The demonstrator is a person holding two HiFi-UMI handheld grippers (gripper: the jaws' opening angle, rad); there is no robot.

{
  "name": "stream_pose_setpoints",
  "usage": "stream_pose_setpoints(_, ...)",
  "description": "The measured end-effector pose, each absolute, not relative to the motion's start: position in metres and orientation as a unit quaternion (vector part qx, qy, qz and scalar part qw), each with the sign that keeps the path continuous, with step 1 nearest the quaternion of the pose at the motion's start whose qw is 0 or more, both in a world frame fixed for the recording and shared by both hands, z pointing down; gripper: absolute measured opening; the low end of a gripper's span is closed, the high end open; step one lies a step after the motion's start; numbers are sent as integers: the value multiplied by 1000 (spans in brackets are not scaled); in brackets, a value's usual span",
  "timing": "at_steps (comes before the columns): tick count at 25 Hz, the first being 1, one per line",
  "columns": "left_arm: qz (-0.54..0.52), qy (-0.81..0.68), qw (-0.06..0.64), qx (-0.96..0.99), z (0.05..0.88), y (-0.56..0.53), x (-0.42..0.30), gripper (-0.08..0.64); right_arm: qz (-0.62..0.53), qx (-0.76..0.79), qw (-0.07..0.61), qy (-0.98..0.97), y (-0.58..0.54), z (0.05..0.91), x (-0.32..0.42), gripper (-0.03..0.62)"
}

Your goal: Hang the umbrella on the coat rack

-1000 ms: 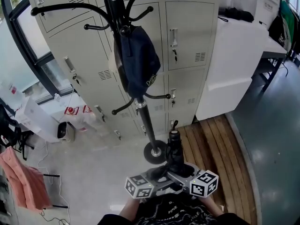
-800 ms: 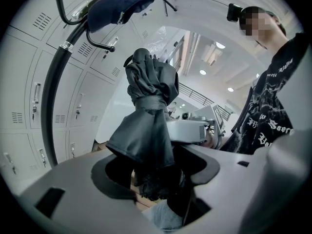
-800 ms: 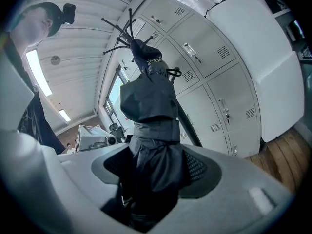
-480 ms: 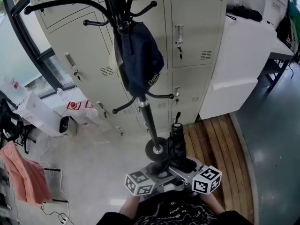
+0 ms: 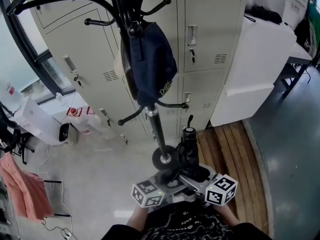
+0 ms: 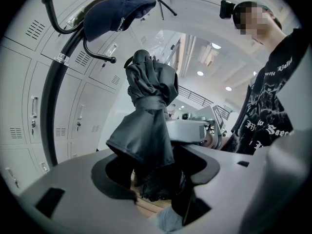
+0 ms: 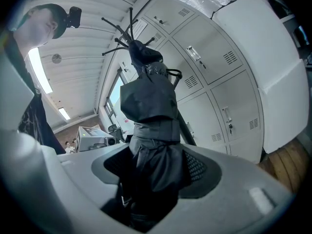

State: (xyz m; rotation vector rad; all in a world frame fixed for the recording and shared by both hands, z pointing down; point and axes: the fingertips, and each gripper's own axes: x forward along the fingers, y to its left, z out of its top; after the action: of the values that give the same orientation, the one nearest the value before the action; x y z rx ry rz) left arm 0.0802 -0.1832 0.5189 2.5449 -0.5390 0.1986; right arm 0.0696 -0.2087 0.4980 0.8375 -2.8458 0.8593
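Observation:
A folded black umbrella [image 5: 188,149] stands upright in front of me, its handle end pointing up. My left gripper [image 5: 176,178] and right gripper [image 5: 199,175] are both shut on its lower part from opposite sides. In the left gripper view the umbrella [image 6: 148,106] fills the gap of the left gripper [image 6: 156,179]. In the right gripper view the umbrella [image 7: 148,106] does the same in the right gripper [image 7: 151,179]. The black coat rack [image 5: 156,129] rises just behind and to the left, with a navy cap [image 5: 149,64] hung on it and a bare low hook [image 5: 172,104] above the umbrella.
Beige lockers [image 5: 210,44] stand behind the rack, whose round base [image 5: 165,159] is on the floor. A white counter [image 5: 260,59] is at the right and a wooden platform [image 5: 225,149] below it. A white bag [image 5: 35,124] and a pink cloth [image 5: 20,189] lie at the left.
Both grippers have lifted the umbrella a little and carried it closer to the rack's pole. Their hold looks the same.

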Motion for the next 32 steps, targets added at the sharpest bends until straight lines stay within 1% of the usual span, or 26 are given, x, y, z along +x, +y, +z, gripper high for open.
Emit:
stream_pose_setpoints(15,78,-183,242,950,511,-219,76,284,262,286,12,-921,-244,489,65,282)
stream_pose_setpoints(32,78,-192,250,946,516,-239,61,284,272,278,19,-921,-264,494,51,282)
